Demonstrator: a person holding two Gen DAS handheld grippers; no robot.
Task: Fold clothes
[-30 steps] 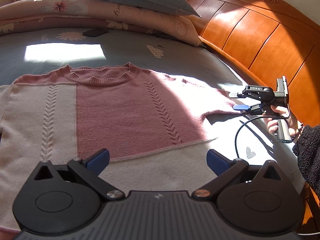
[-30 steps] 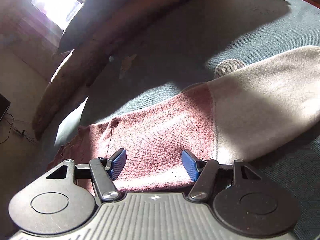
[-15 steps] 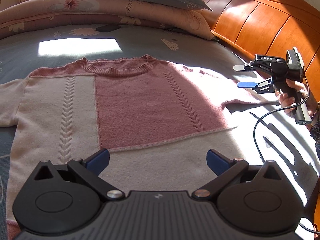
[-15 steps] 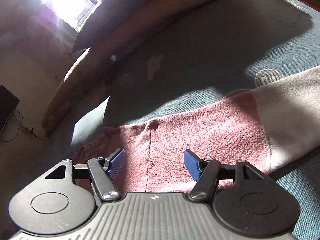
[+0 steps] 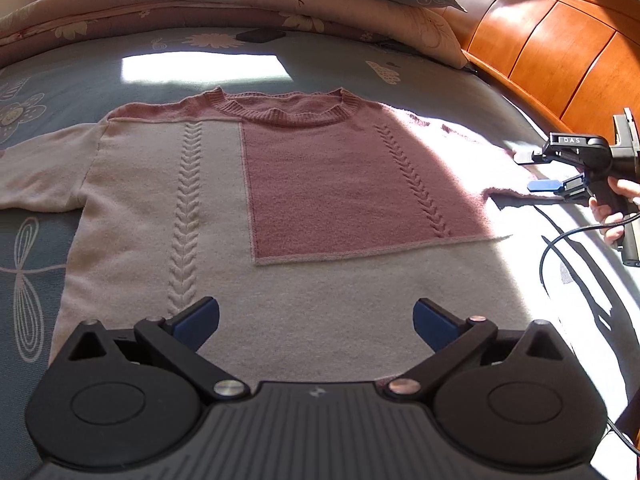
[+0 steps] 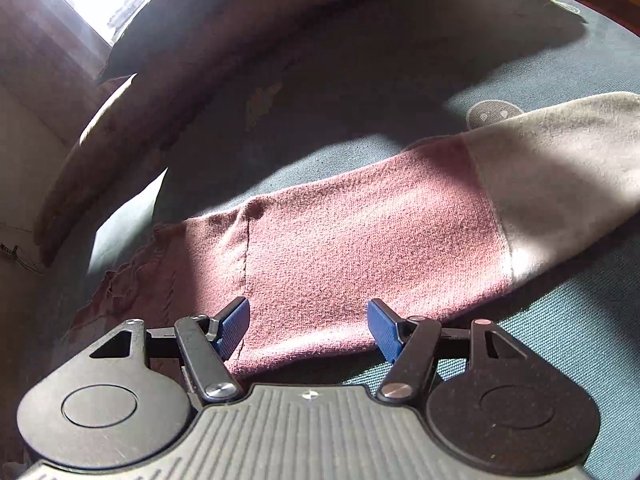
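A pink-and-cream knitted sweater (image 5: 256, 216) is laid flat, front up, on the blue patterned bed (image 5: 168, 52), presumably so that it can be folded. Its neckline is pointed toward the pillows, and its long axis is run from hem to collar. The left gripper (image 5: 316, 322) is held above the hem, fingers apart and empty. The right gripper (image 6: 308, 326) is poised over the outstretched sleeve (image 6: 400, 236), fingers apart, nothing clamped.
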